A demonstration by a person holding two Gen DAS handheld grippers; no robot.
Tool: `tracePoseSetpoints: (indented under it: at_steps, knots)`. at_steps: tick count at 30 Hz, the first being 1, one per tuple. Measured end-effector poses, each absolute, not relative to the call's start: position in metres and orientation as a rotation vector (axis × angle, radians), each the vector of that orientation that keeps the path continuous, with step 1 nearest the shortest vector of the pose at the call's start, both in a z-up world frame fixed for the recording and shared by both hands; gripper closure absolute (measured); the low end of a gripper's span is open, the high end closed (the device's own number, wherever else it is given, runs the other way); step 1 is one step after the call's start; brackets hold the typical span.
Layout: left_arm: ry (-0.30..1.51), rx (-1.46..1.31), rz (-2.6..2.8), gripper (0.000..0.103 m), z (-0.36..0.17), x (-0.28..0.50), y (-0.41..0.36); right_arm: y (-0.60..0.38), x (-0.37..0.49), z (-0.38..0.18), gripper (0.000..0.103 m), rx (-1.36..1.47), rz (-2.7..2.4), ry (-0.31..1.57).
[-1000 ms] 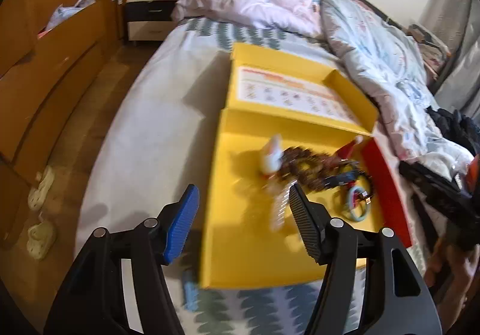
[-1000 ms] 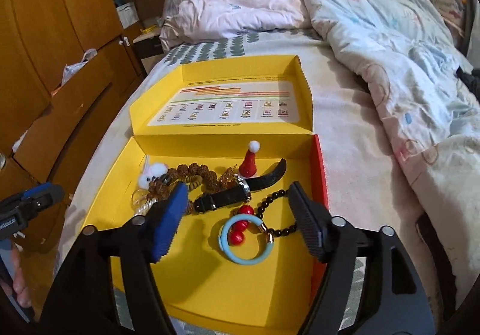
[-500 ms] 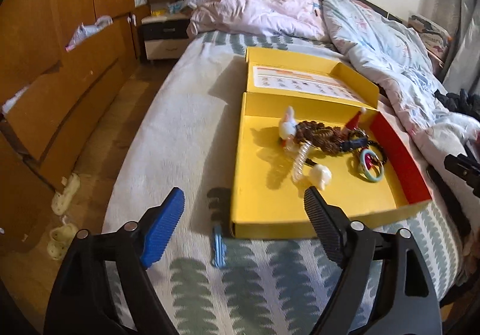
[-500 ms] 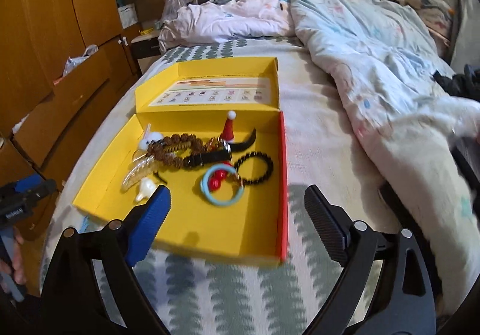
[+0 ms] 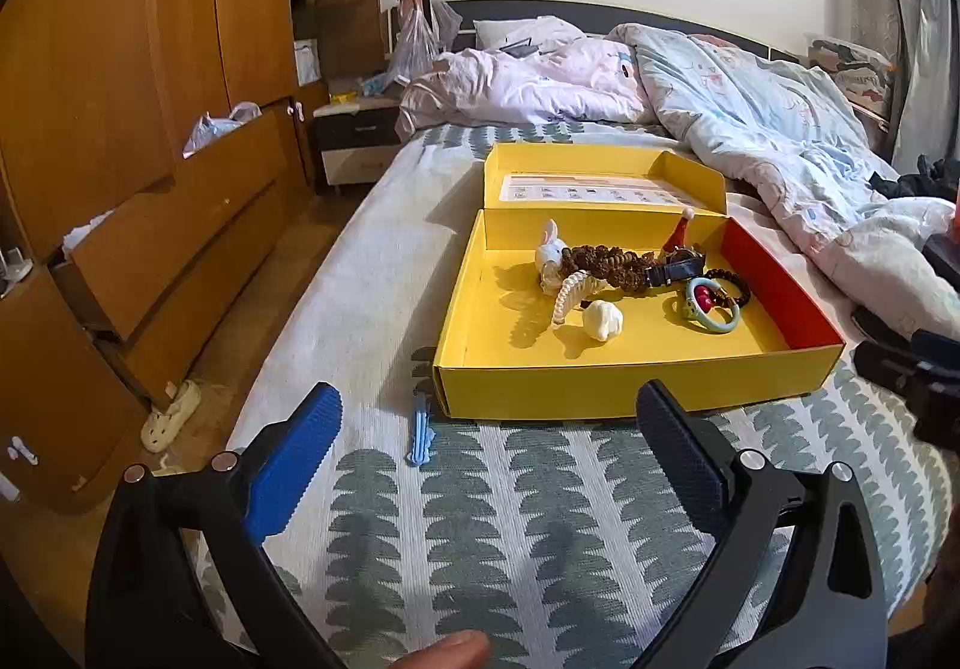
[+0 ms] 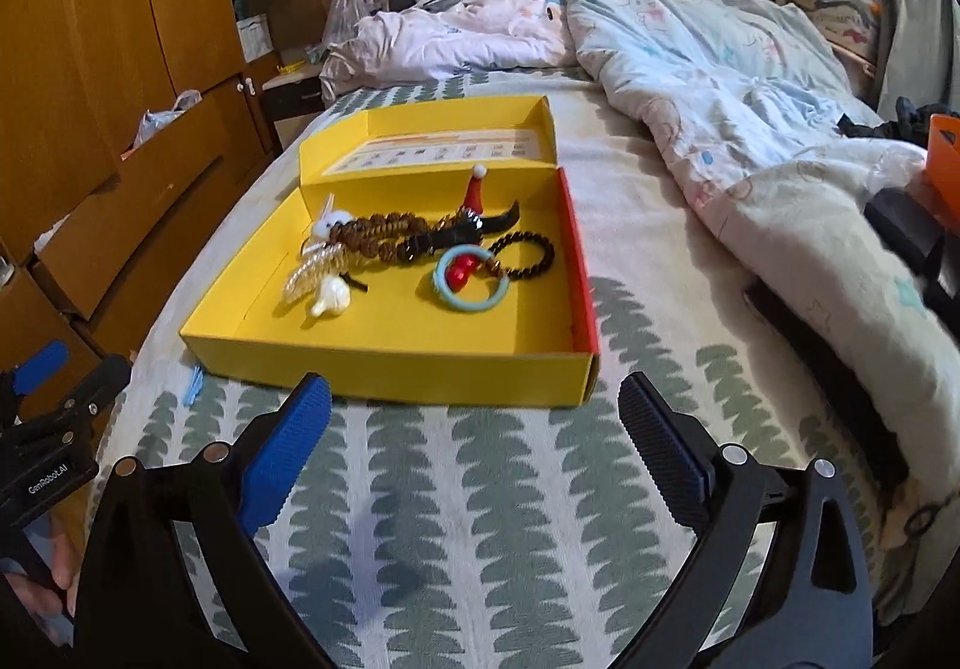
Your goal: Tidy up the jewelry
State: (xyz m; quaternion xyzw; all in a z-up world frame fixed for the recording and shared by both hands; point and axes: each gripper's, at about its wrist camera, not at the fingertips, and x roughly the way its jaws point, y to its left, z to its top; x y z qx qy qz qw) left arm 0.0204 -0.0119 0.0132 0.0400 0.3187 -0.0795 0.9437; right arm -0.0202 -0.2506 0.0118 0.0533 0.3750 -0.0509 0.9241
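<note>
Left wrist view: your left claw (image 5: pixel 486 429) has just been opening and stands wide, empty, over the bed's near edge. The blue clip (image 5: pixel 422 429) lies between its fingers, just outside the yellow box (image 5: pixel 600 387)'s near-left corner, long axis pointing away from you. Your right claw (image 6: pixel 474 411), likewise wide and empty, faces the box's near wall.

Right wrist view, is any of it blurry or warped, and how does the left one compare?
Right wrist view: the quilt at the right edge smears with motion blur, the yellow box stays fairly sharp, fisheye bends the wardrobe. Left wrist view: sharper overall, same curved edges, hard shadows inside the yellow box.
</note>
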Motion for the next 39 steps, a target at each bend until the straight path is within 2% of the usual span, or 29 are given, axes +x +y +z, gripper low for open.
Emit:
tracePoseSetpoints:
  at_steps: [18,39]
  knots:
    - [0.659,0.142,-0.279,0.006,0.004,0.008,-0.056,-0.231,-0.007,-0.017,0.006,0.007,-0.107,0.792]
    - [0.66,0.145,-0.245,0.006,0.001,0.009,-0.056,-0.249,-0.016,-0.005,0.006,0.07,-0.167,0.729]
